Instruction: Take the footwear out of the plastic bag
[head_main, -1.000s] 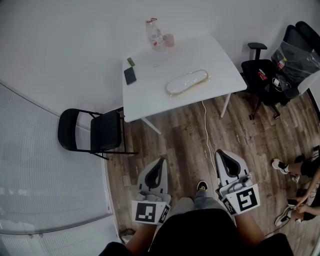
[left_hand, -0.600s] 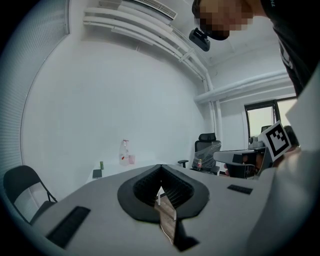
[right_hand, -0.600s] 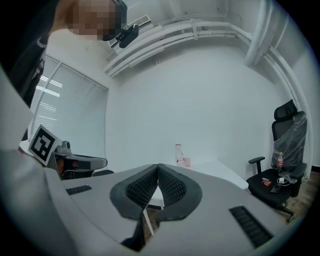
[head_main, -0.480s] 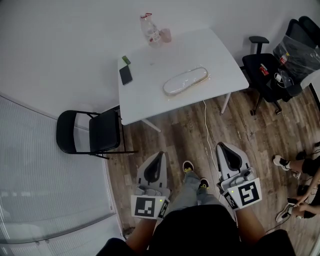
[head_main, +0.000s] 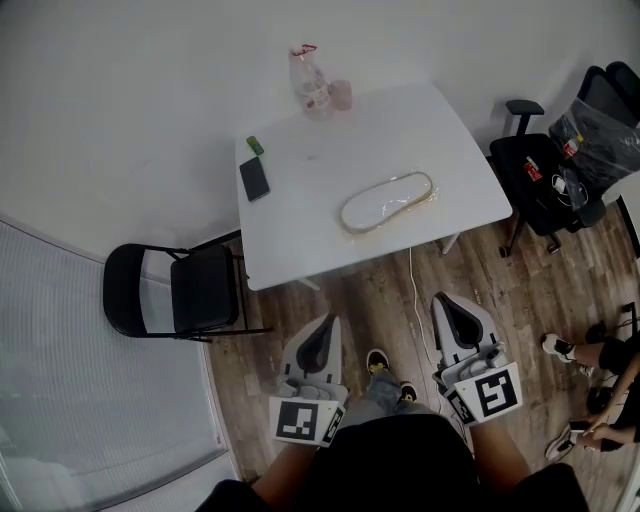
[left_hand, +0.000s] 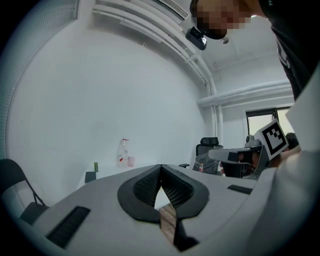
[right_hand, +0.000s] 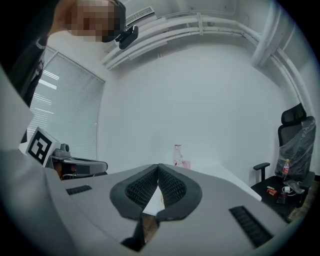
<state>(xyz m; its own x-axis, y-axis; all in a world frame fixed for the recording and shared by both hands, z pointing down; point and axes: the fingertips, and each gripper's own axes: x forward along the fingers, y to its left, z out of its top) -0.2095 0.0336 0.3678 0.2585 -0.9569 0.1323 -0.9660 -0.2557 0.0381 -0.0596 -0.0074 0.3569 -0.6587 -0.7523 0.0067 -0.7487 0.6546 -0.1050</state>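
Note:
A clear plastic bag with a pale shoe inside (head_main: 387, 201) lies on the white table (head_main: 440, 150), towards its near right part. My left gripper (head_main: 323, 330) and right gripper (head_main: 450, 306) hang over the wooden floor in front of the table, well short of the bag. Both are shut with nothing between the jaws, as the left gripper view (left_hand: 160, 170) and the right gripper view (right_hand: 158, 169) show. The bag itself is hidden behind the jaws in both gripper views.
On the table stand a plastic bottle (head_main: 309, 80) with a pink cup (head_main: 341, 95) at the far edge, a black phone (head_main: 254, 178) and a small green item (head_main: 255, 146) at the left. A black folding chair (head_main: 170, 292) stands left, an office chair (head_main: 555, 165) right. A white cable (head_main: 413, 290) runs down to the floor.
The view has shifted as I step towards the table; the table and bag now sit lower and closer in the head view. Both grippers stay shut and level.

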